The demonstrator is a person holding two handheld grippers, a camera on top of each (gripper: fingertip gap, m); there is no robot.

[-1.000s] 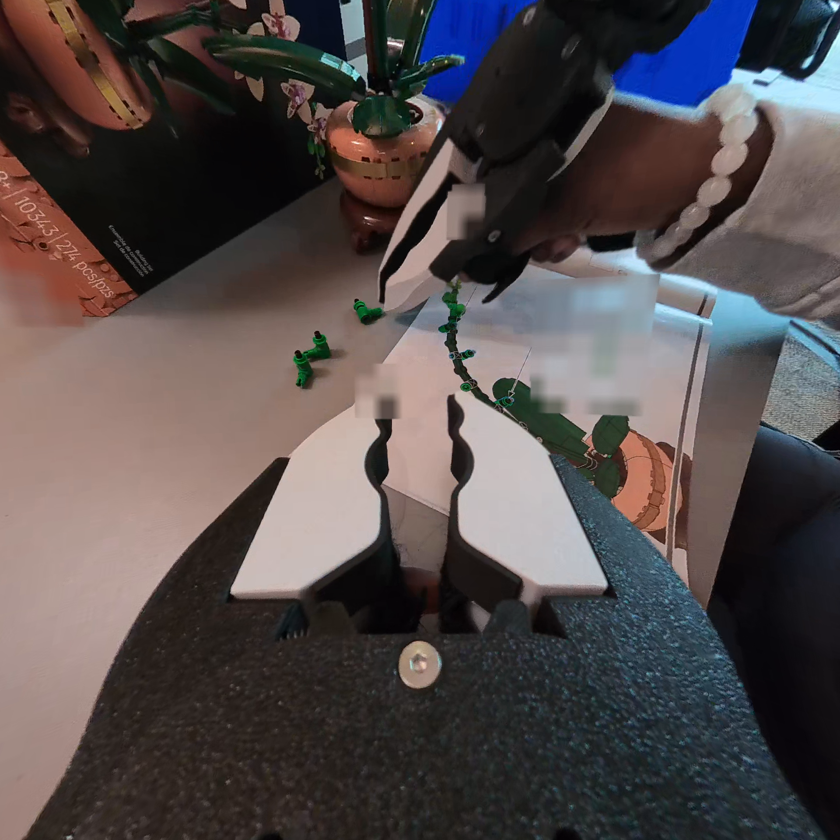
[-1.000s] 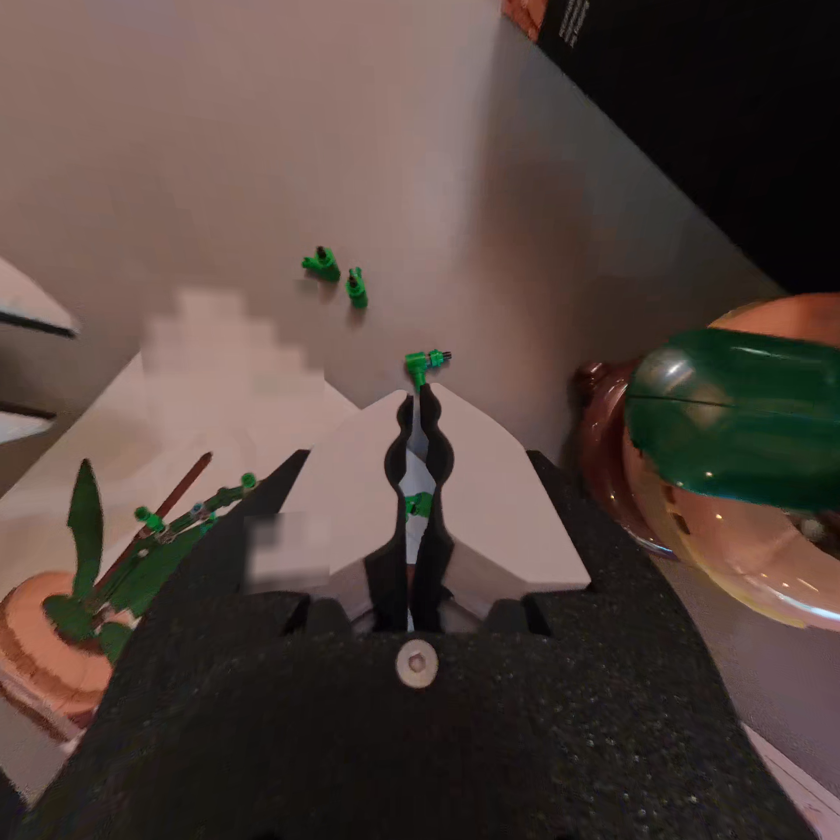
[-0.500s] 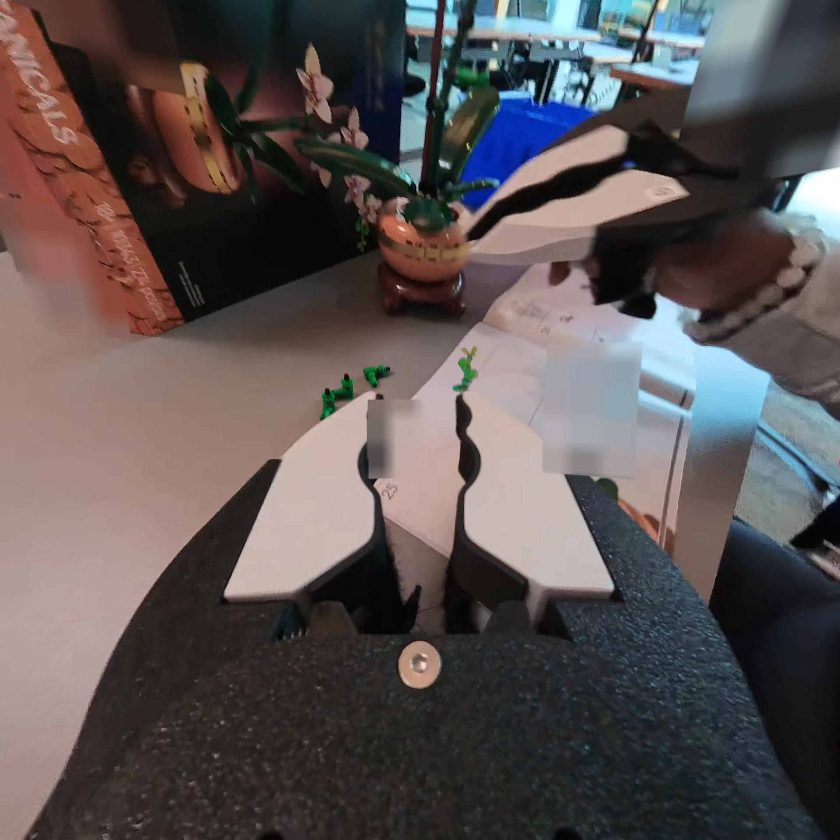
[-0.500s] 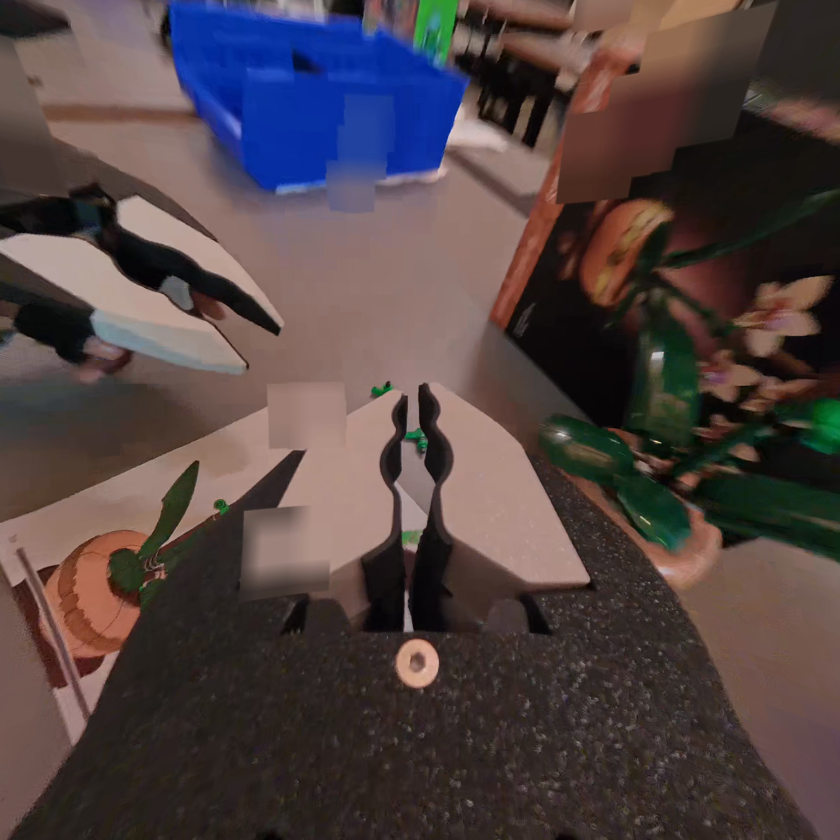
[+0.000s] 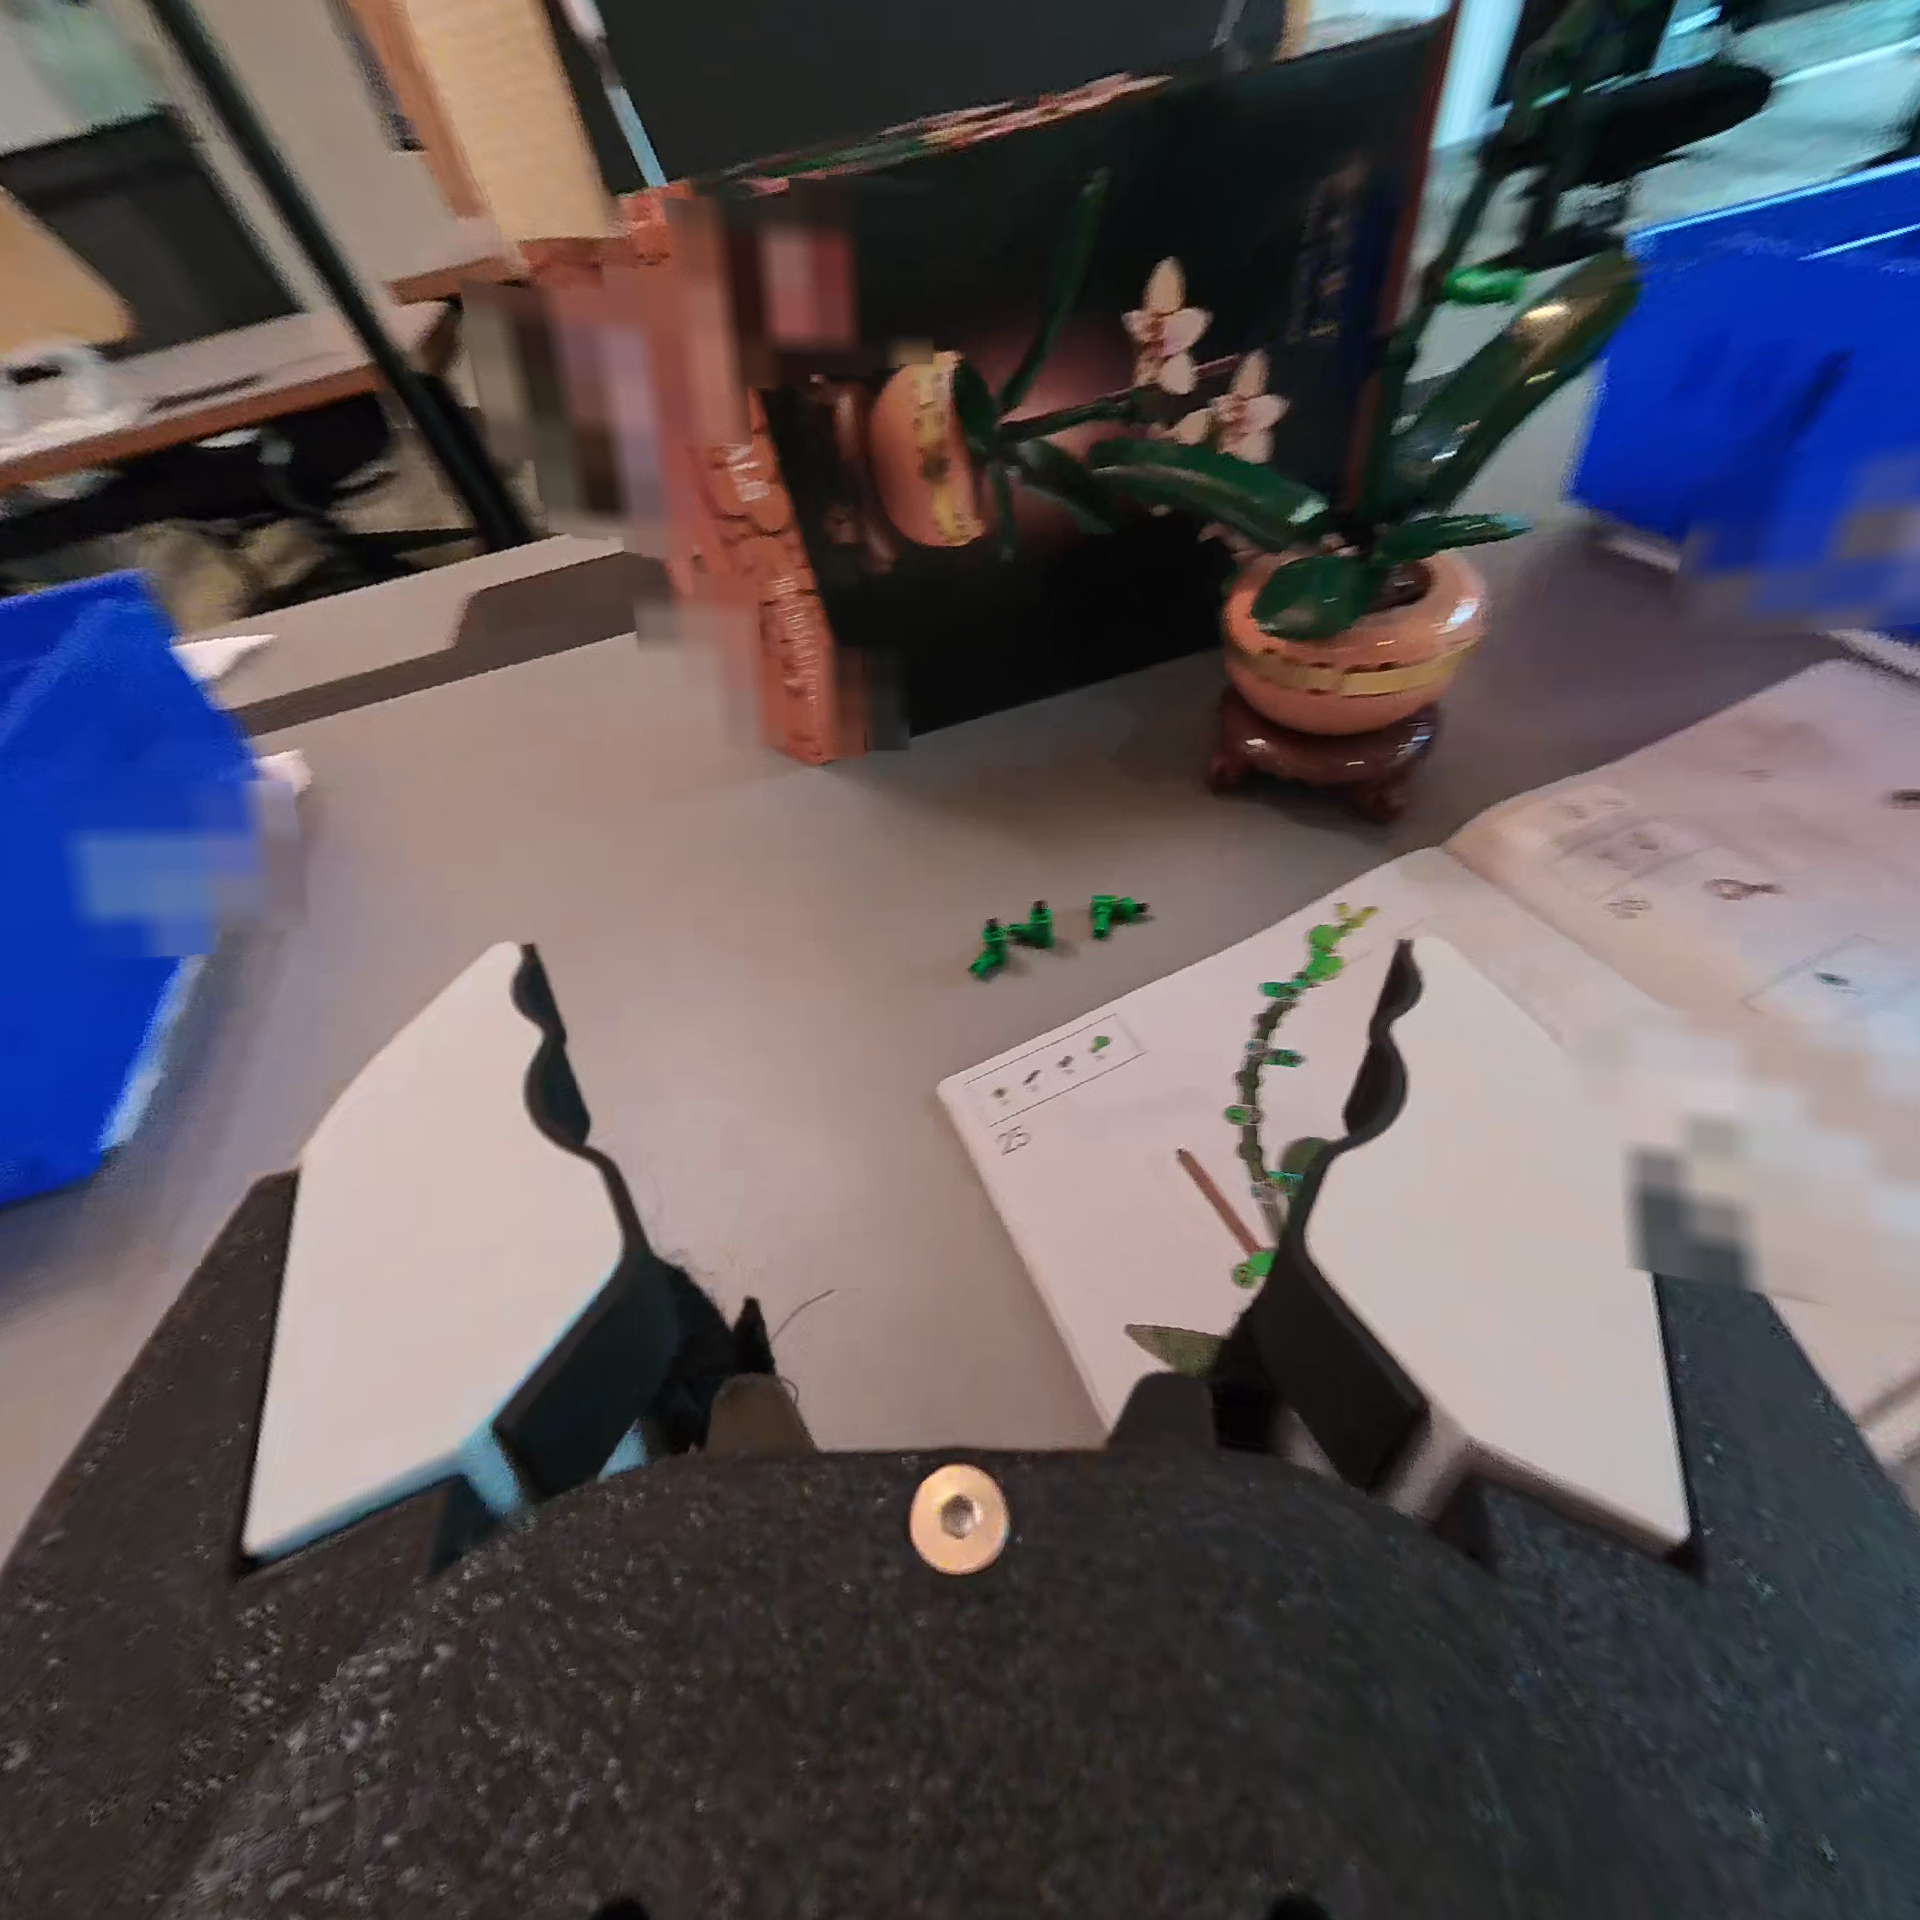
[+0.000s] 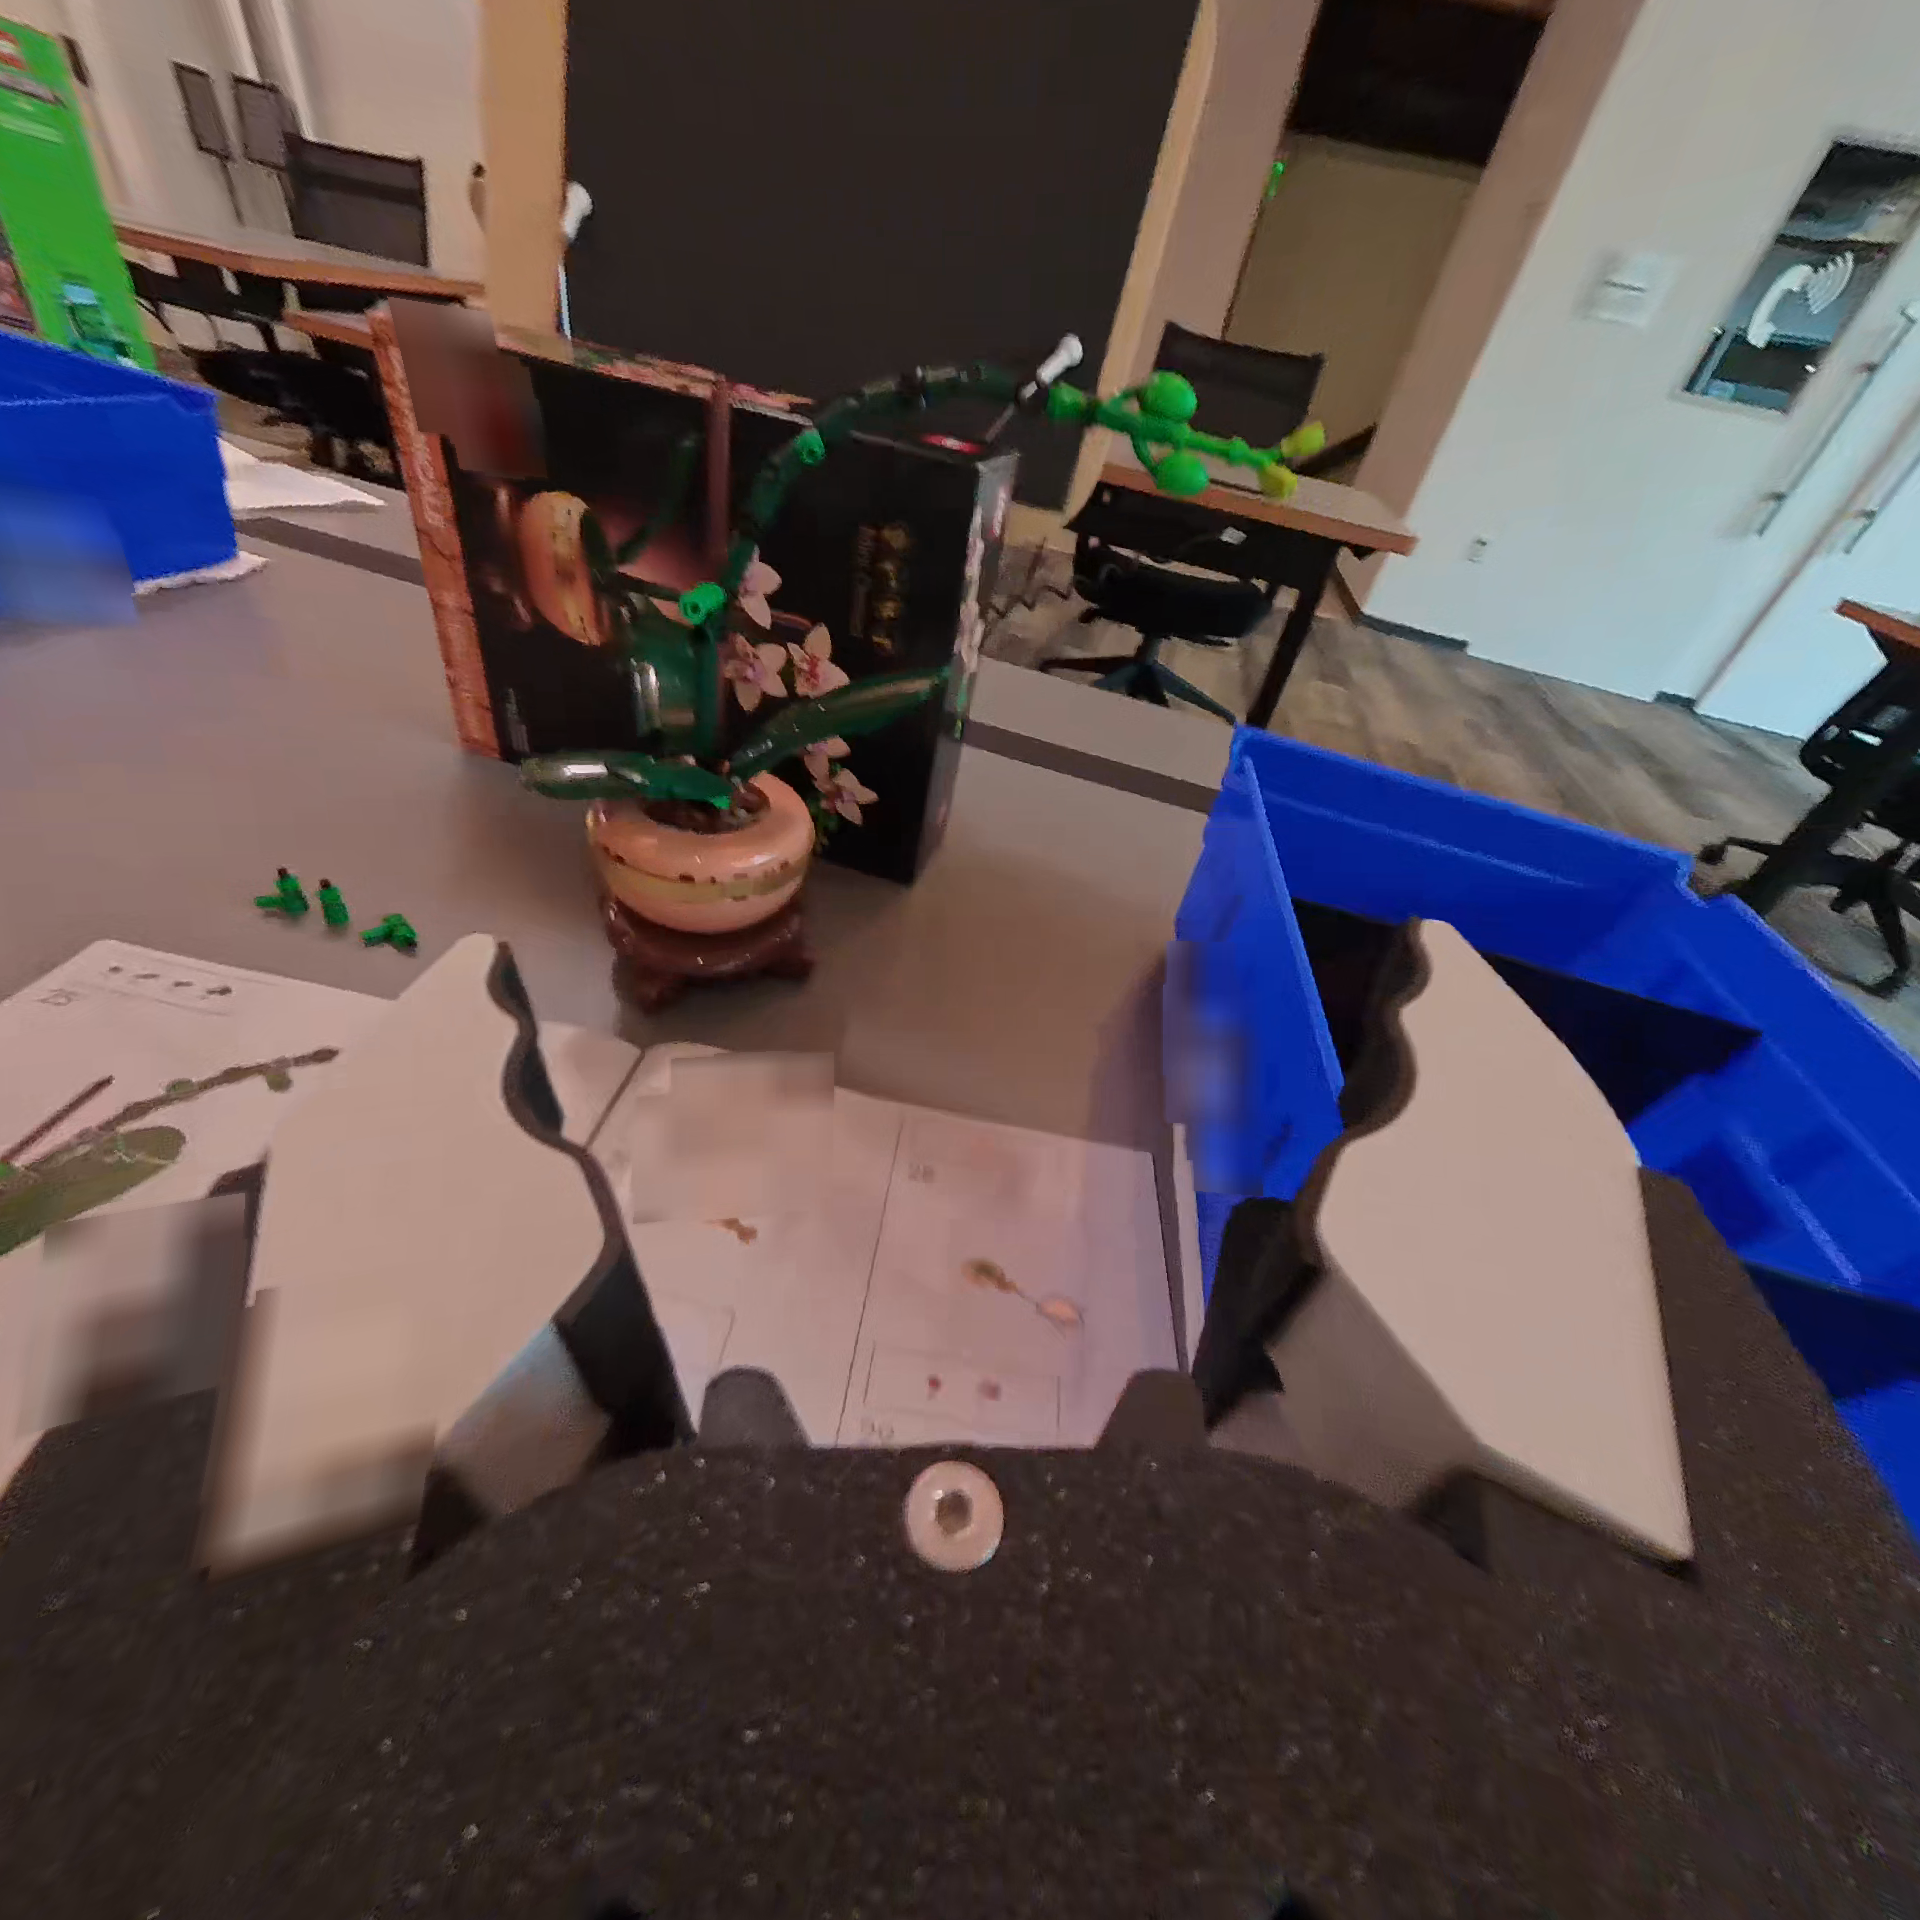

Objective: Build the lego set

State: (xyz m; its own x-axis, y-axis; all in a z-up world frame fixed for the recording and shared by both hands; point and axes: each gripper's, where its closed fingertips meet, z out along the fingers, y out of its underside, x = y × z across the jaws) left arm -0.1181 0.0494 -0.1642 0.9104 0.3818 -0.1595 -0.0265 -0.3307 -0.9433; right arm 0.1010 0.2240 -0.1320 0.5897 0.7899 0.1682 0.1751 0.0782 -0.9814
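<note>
Grey tabletop (image 5: 675,831) fills the near part of both views, with desks, office chairs and a wood-look floor blurred in the room behind. On it stands a brick-built orchid in a pink pot (image 6: 698,852) on a dark brown stand, its curved green stem (image 6: 790,478) arching up to bright green buds (image 6: 1174,431). Just behind the pot is the upright dark product box (image 5: 1039,416) printed with the same plant. An open instruction booklet (image 5: 1091,1174) lies flat in front of the pot. Three small green pieces (image 5: 1049,930) sit loose on the table, just beyond the booklet's far edge and left of the pot. The left gripper (image 5: 961,956) hangs above the table and the booklet's corner with its white fingers (image 5: 436,1195) spread wide and nothing between them. The right gripper (image 6: 956,961) is likewise wide apart and bare, over the booklet's right-hand page, with the pot straight ahead. Its right finger (image 6: 1496,1195) overlaps a blue plastic bin (image 6: 1455,862); whether it touches the bin is hard to judge. Another blue bin (image 5: 94,831) stands far left.
</note>
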